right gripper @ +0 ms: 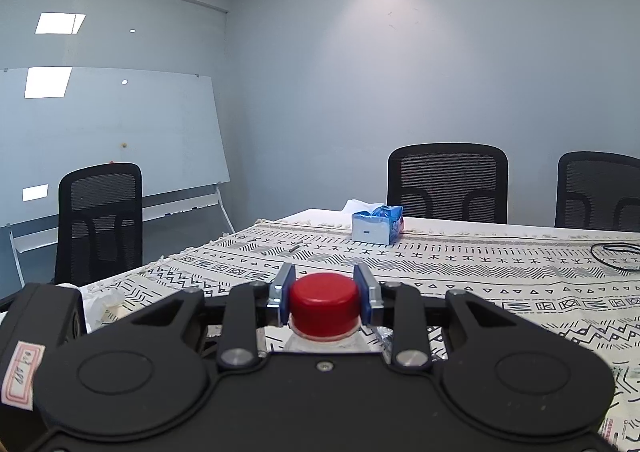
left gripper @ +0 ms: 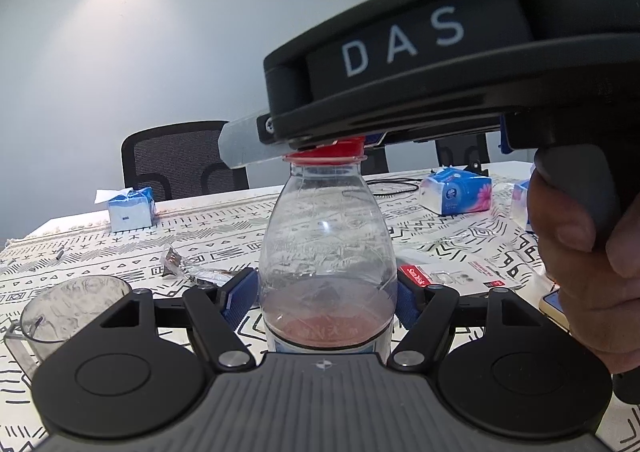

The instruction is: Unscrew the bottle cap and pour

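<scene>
A clear plastic bottle (left gripper: 328, 244) with a little reddish liquid at the bottom stands upright on the patterned tablecloth (left gripper: 224, 228). My left gripper (left gripper: 326, 292) has its blue pads (left gripper: 236, 296) against the bottle's lower sides, holding it. A red cap (right gripper: 324, 302) sits on the bottle's neck. My right gripper (right gripper: 324, 294) is shut on that cap from both sides. In the left wrist view the right gripper's black housing (left gripper: 400, 63) covers most of the cap (left gripper: 336, 151). A clear measuring cup (left gripper: 72, 312) stands to the bottle's left.
A person's hand (left gripper: 580, 252) holds the right gripper's handle at the right. Tissue packs (left gripper: 130, 209) (left gripper: 456, 189), a crumpled wrapper (left gripper: 180, 264), a memory card package (left gripper: 444, 276), a phone (left gripper: 554, 308) and a black cable (right gripper: 616, 256) lie on the cloth. Chairs (right gripper: 448, 183) line the far edge.
</scene>
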Motion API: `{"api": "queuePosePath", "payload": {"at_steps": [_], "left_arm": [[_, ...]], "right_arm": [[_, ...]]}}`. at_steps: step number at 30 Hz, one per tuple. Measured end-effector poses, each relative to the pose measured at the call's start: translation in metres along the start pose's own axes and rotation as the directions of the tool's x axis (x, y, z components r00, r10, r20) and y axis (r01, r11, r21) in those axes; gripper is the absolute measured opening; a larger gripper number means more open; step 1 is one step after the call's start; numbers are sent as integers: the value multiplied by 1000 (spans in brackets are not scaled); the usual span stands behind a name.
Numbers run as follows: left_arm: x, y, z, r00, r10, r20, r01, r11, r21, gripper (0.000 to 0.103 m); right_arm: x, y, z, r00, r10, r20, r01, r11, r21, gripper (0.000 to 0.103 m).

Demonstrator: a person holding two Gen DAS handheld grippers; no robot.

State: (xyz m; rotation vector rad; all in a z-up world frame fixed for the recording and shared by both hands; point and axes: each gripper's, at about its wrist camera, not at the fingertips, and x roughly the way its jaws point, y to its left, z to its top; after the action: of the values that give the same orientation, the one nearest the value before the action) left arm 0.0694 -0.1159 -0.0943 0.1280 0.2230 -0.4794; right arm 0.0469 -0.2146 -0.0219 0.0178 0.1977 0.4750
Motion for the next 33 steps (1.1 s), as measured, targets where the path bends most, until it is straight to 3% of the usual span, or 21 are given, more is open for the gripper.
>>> {"api": "queuePosePath", "payload": {"at_steps": [3, 6, 33], "left_arm": [[-1, -1, 1, 1000, 8, 13, -8, 1000, 8, 67], [-2, -1, 0, 1000, 7, 24, -7, 1000, 11, 60], [-6, -12, -4, 998, 33, 57, -35, 999, 29, 59]], "right_arm": [[1, 0, 0, 1000, -1, -2, 1, 1000, -2, 34], [1, 1, -1, 1000, -3, -2, 3, 1000, -3, 34], [5, 10, 0, 992, -121, 19, 121, 993, -8, 39]]}}
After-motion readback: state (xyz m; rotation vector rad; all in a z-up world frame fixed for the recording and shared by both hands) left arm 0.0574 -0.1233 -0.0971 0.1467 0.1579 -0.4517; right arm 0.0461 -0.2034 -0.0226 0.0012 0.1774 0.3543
